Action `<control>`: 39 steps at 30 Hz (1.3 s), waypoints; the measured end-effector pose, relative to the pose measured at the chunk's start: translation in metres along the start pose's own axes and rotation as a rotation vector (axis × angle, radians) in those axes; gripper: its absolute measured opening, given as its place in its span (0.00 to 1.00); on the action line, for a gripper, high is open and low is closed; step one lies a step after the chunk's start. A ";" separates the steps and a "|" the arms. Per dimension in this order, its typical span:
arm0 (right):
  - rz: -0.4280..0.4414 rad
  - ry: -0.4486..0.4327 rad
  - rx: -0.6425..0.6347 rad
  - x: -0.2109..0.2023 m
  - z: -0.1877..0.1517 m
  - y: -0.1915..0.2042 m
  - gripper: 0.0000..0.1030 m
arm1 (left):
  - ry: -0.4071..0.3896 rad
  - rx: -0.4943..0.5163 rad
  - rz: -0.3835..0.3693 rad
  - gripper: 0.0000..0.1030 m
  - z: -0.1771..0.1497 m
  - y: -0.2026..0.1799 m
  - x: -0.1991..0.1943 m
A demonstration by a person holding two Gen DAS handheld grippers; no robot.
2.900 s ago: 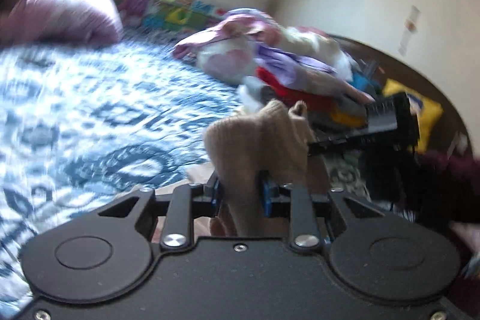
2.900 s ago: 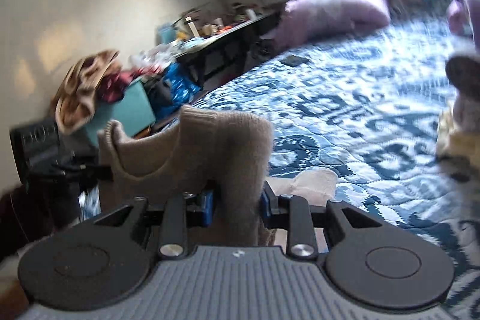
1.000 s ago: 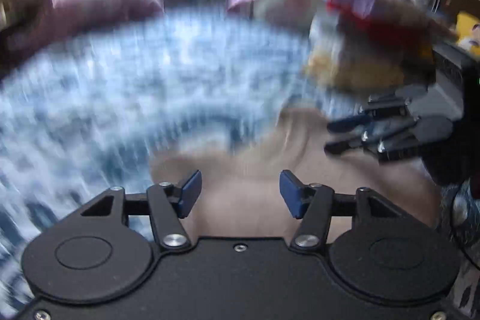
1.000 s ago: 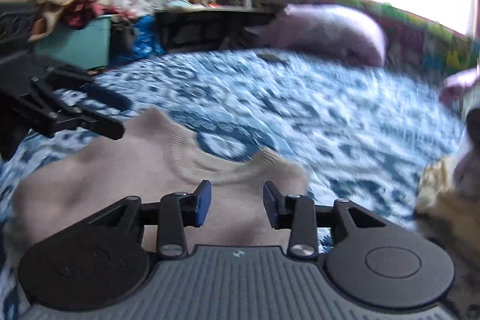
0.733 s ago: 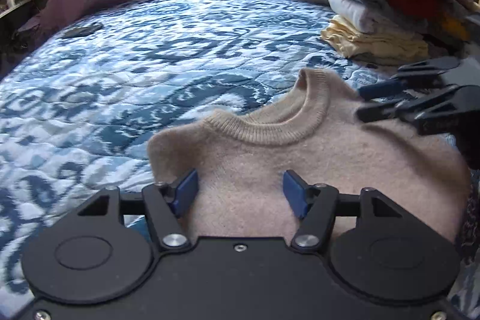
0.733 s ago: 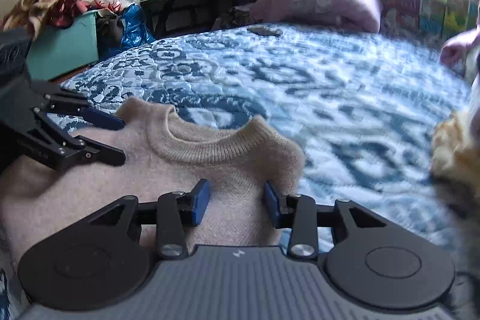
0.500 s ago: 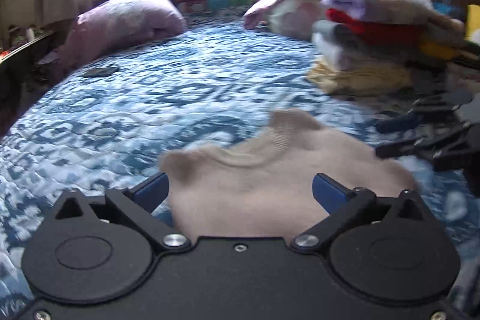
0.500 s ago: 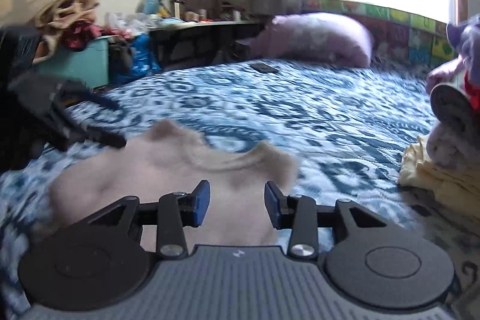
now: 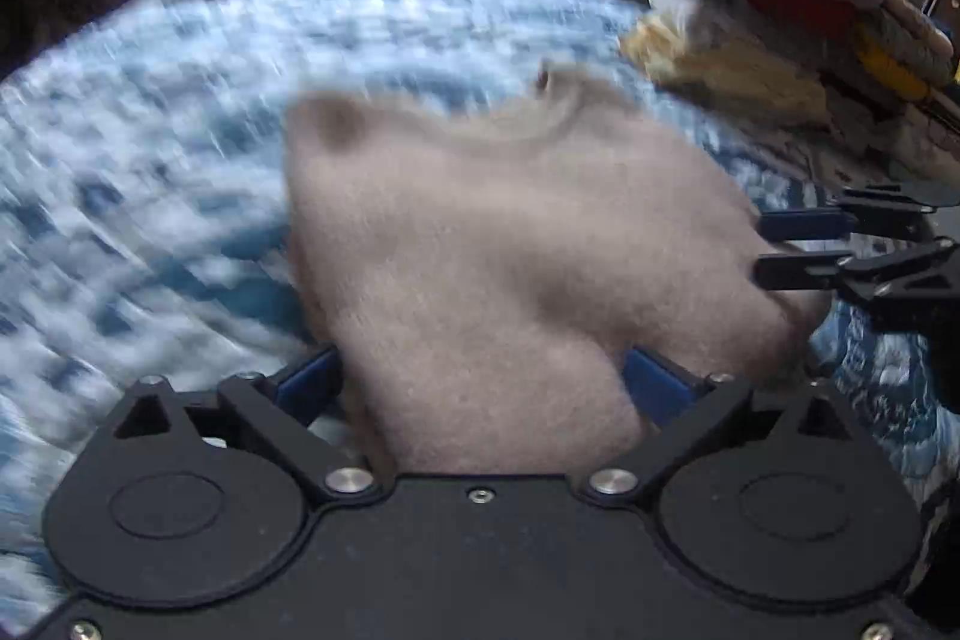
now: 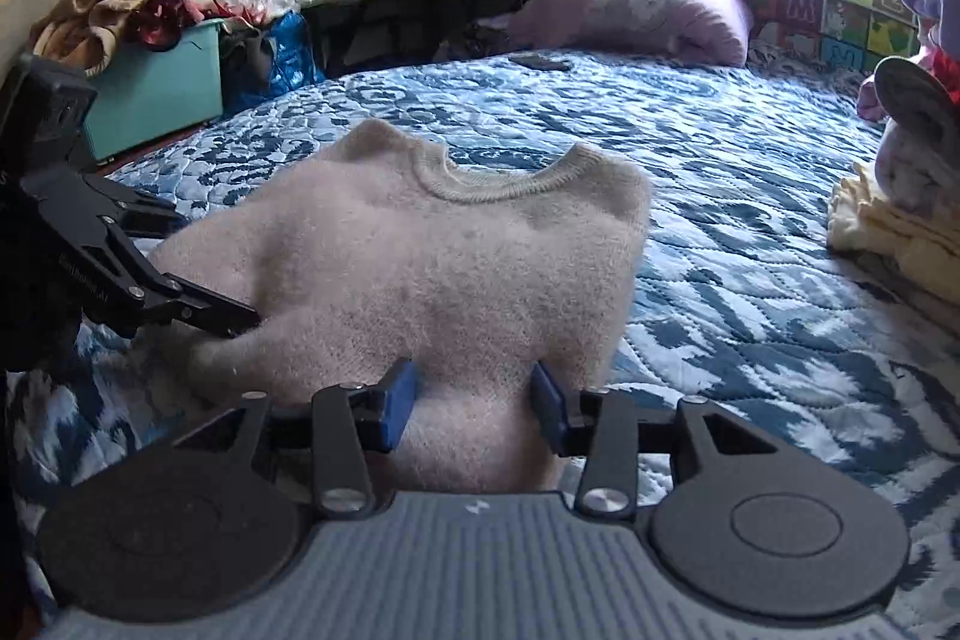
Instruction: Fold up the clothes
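A beige knit sweater point(image 9: 498, 250) lies flat on the blue patterned quilt point(image 9: 150, 172), collar pointing away. My left gripper point(image 9: 480, 382) is open, its blue pads either side of the sweater's near edge. In the right wrist view the sweater point(image 10: 420, 268) lies the same way, and my right gripper point(image 10: 474, 400) is open with its pads around the near hem. Each gripper shows in the other's view, the right point(image 9: 840, 250) at the sweater's right side, the left point(image 10: 138, 274) at its left side.
A stack of folded clothes point(image 9: 780, 10) sits on the bed to the right, also in the right wrist view point(image 10: 900, 208). A purple pillow point(image 10: 648, 10) lies at the bed's head. A teal bin point(image 10: 156, 94) and a cluttered desk stand beside the bed.
Both grippers let go of the sweater, which was laid flat on the quilt. The left jaws opened wide, and both grippers have dropped to the sweater's near edge.
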State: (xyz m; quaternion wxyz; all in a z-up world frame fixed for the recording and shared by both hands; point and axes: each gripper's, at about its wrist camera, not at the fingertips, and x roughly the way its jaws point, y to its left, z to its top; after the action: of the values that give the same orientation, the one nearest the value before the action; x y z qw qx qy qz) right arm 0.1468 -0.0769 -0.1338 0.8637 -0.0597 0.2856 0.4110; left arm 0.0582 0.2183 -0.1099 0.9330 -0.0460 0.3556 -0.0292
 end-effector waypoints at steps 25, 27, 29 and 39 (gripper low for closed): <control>0.169 0.091 0.546 0.065 -0.008 -0.075 0.75 | 0.082 -0.448 -0.181 0.95 0.008 0.072 0.045; 0.183 0.083 0.558 0.070 -0.007 -0.077 0.74 | 0.075 -0.446 -0.200 0.91 0.011 0.070 0.051; 0.194 0.084 0.554 0.073 -0.005 -0.078 0.72 | 0.070 -0.446 -0.214 0.87 0.014 0.068 0.055; 0.255 0.075 0.511 0.074 0.003 -0.075 0.47 | 0.067 -0.498 -0.298 0.45 0.012 0.071 0.067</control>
State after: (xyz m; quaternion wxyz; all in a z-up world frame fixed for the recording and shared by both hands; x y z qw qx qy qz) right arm 0.2414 -0.0750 -0.1815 0.7810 0.1812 0.4167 0.4284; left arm 0.1174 0.2841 -0.1526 0.8662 -0.3244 0.3718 -0.0794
